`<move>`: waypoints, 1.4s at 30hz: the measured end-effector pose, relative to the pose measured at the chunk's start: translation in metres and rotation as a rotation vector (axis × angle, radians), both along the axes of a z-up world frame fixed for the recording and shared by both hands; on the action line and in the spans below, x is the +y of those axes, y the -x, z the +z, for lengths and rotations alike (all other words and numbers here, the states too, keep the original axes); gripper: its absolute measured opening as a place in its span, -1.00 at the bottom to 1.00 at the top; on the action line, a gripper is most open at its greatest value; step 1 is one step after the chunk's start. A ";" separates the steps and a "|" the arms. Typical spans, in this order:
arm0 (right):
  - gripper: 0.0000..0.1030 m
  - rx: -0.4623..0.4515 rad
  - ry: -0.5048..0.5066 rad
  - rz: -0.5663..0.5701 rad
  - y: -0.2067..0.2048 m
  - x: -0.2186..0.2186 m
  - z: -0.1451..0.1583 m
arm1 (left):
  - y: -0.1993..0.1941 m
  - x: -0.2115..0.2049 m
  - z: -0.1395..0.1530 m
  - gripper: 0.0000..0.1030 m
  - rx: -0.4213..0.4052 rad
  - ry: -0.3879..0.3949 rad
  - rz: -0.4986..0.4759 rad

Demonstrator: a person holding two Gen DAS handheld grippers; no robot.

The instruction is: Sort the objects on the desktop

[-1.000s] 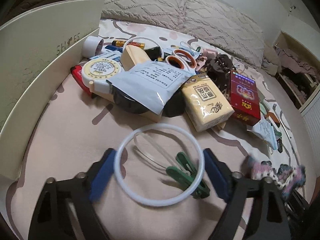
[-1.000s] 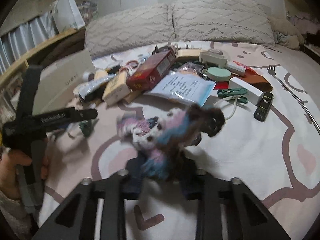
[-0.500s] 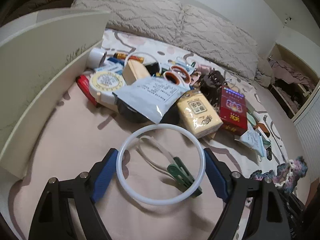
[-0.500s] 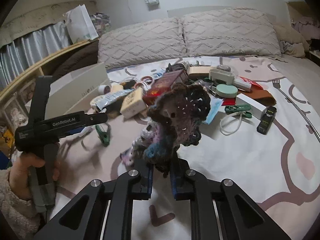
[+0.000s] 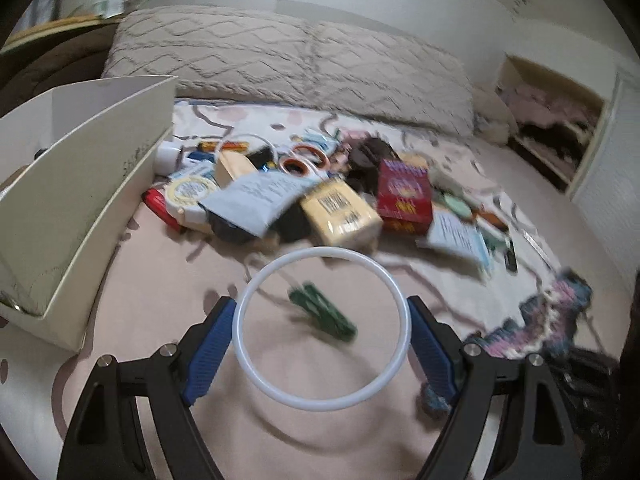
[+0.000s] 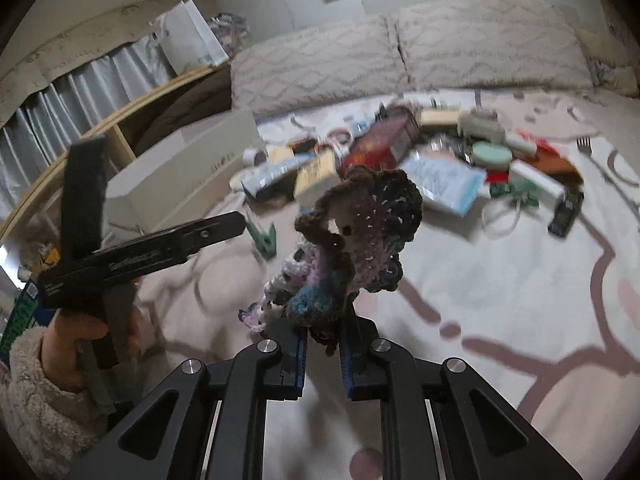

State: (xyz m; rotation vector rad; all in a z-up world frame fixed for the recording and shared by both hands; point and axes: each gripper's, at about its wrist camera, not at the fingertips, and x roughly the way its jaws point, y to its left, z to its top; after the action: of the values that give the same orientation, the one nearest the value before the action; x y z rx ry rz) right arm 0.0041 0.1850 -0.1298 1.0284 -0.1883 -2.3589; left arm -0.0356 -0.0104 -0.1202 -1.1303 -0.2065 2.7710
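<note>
My left gripper (image 5: 322, 334) is shut on a white plastic ring (image 5: 322, 334), gripped across its width between the blue pads and held above the bedsheet. A green clothes peg (image 5: 322, 312) lies on the sheet below the ring. My right gripper (image 6: 323, 354) is shut on a multicoloured crochet piece (image 6: 360, 236), lifted off the sheet; the piece also shows in the left wrist view (image 5: 548, 320). The left gripper shows in the right wrist view (image 6: 140, 252), held by a hand.
A white cardboard box (image 5: 76, 196) stands at the left. A pile of objects lies mid-bed: a yellow packet (image 5: 340, 212), a red box (image 5: 404, 196), a white pouch (image 5: 260, 196), tape rolls (image 5: 304, 162). Pillows (image 5: 280, 60) lie behind. A black remote (image 6: 566, 210) lies at the right.
Both grippers have risen above the sheet. The right gripper lifted the crochet piece off the bed and now holds it upright. The left still holds the ring, now higher, pulled back from the pile.
</note>
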 end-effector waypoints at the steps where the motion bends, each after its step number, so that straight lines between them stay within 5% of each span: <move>1: -0.71 -0.011 -0.010 -0.004 -0.001 0.001 -0.003 | -0.002 0.003 -0.002 0.63 -0.008 0.005 -0.012; 11: -0.70 -0.039 -0.113 -0.083 -0.011 0.018 -0.017 | -0.025 0.028 -0.016 0.63 -0.053 0.055 -0.103; 13: -0.43 -0.036 -0.135 -0.097 -0.013 0.020 -0.016 | -0.028 0.026 -0.020 0.63 -0.064 0.065 -0.096; 15: 0.88 -0.035 -0.155 -0.122 -0.016 0.023 -0.015 | -0.031 0.023 -0.023 0.63 -0.074 0.070 -0.088; 16: 1.00 -0.034 -0.166 -0.128 -0.018 0.024 -0.015 | -0.032 0.021 -0.023 0.63 -0.076 0.071 -0.085; 24: 1.00 0.009 -0.140 -0.229 -0.037 0.042 -0.002 | -0.043 0.021 -0.028 0.63 -0.084 0.117 -0.095; 29: 1.00 0.101 -0.067 -0.193 -0.046 0.022 0.022 | -0.043 0.024 -0.031 0.64 -0.087 0.139 -0.094; 42: 1.00 0.050 -0.236 -0.216 -0.005 -0.018 -0.010 | -0.042 0.024 -0.034 0.64 -0.091 0.130 -0.092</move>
State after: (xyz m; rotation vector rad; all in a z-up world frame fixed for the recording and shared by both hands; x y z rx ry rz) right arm 0.0089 0.1666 -0.1395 1.1042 -0.0008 -2.6487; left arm 0.0069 0.0138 -0.1541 -1.2639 0.0163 2.6882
